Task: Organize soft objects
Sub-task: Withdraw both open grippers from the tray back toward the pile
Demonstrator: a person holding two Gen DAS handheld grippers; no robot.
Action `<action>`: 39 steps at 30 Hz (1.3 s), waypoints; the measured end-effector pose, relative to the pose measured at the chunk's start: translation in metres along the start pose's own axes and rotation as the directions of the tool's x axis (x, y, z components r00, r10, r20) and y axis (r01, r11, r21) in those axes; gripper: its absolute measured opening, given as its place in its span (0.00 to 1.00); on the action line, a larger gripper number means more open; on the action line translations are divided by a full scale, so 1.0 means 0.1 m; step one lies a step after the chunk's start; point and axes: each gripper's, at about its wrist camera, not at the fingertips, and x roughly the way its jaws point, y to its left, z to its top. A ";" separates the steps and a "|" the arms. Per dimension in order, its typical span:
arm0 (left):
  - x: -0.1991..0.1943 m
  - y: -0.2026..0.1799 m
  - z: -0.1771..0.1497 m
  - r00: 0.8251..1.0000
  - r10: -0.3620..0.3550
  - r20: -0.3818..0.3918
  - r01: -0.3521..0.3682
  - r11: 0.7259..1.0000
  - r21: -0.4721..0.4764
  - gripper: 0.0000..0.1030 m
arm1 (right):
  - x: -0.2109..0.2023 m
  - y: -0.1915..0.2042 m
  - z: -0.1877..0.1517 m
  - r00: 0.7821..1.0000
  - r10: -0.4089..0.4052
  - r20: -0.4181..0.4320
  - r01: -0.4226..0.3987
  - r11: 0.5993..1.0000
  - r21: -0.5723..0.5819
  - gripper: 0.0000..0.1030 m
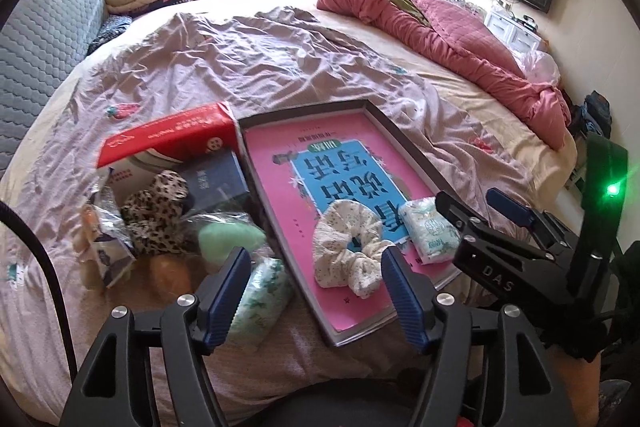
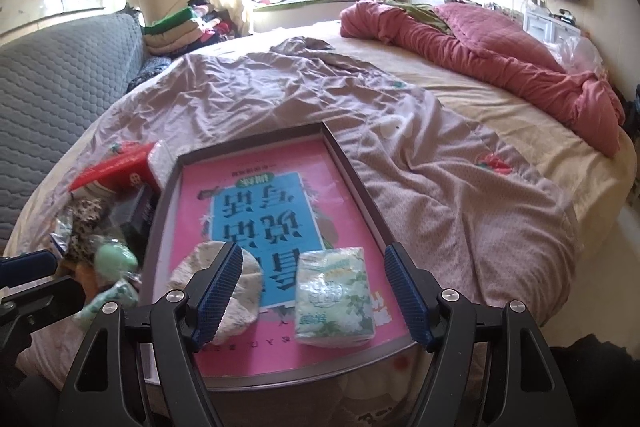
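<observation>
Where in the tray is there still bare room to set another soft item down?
The far half of the tray is bare, from the far rim down to the scrunchie and the tissue pack. The near end is crowded by those two. Left of the tray, the pile around the red box and leopard scrunchie leaves no gap.

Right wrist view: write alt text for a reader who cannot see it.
An open right gripper hovers over a shallow tray on a bed, where a tissue pack and a pale scrunchie lie on a pink book cover. More soft items are piled left of the tray, with the left gripper at the edge.
</observation>
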 end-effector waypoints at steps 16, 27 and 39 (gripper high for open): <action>-0.38 0.39 0.01 0.996 0.064 0.058 -0.061 0.997 -0.056 0.72 | -0.28 0.38 0.12 0.999 0.032 0.041 -0.029 0.997 -0.071 0.73; -0.60 0.76 -0.03 0.990 0.110 0.087 -0.099 0.988 -0.121 0.72 | -0.38 0.75 0.12 0.995 0.087 0.043 -0.080 0.987 -0.143 0.73; -0.66 1.43 -0.19 0.985 0.158 0.064 -0.137 0.957 -0.256 0.73 | -0.41 1.27 0.00 0.988 0.151 0.016 -0.142 0.956 -0.257 0.73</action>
